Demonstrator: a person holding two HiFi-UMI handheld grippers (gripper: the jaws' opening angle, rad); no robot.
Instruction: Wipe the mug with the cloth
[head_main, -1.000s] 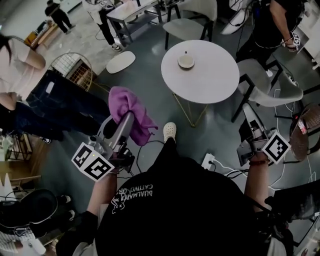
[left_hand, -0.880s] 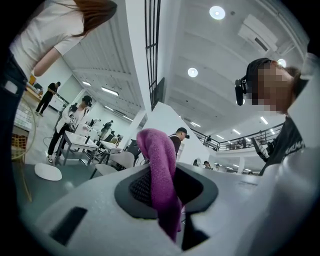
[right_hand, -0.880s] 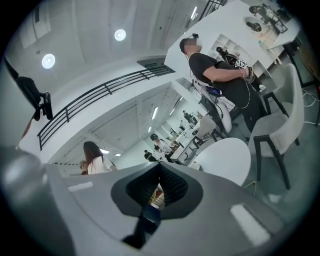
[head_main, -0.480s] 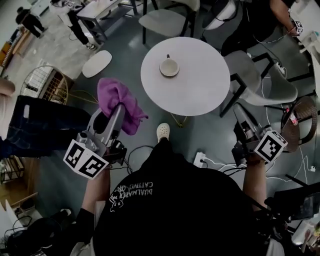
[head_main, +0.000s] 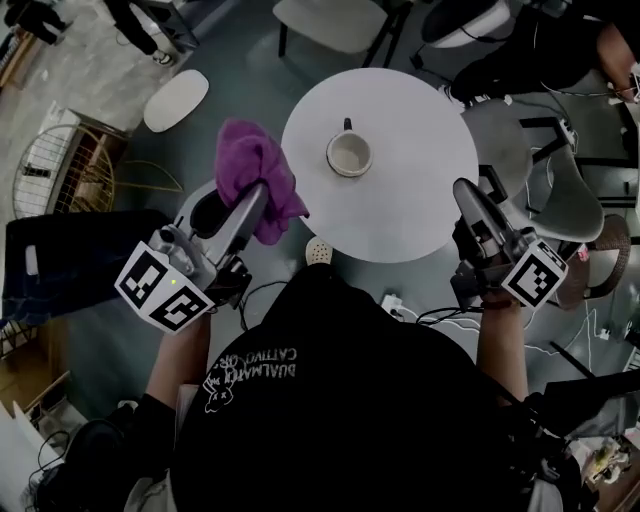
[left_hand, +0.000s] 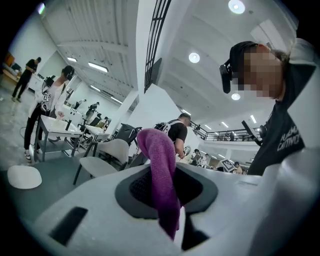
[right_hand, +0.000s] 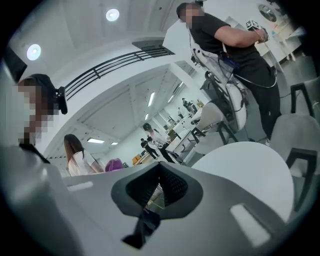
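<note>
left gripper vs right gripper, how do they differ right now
The left gripper has its jaws clamped on a purple cloth; the right gripper has its jaws together with nothing between them. In the head view, the left gripper's tip shows just left of the round white table, while the right gripper's tip shows at its right rim. Both point toward the table, where the mug stands.

The mug (head_main: 349, 154) sits on the table (head_main: 420, 200), cloth (head_main: 255, 175) left of it.
</note>
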